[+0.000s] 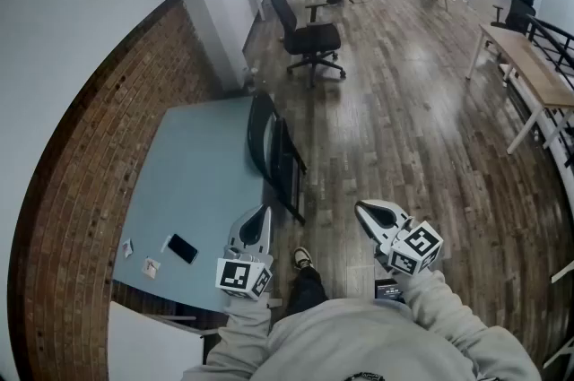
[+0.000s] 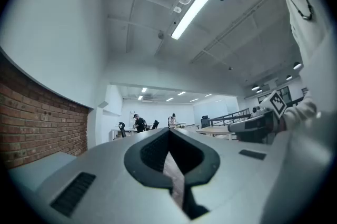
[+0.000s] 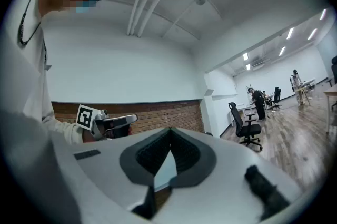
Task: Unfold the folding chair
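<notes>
Beside the table (image 1: 202, 182) stands the folding chair (image 1: 276, 157), office chair (image 1: 312, 37) beyond.

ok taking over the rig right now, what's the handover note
Left gripper: shut, empty, held level, short of the chair.
Right gripper: shut, empty, level, above the wooden floor.
Folding chair: folded flat, upright against the edge of the light blue table, ahead of both grippers.
Done: nothing yet; chair untouched.
Left: open the jaws, grip the chair, probably pull it clear of the table, then unfold it.
</notes>
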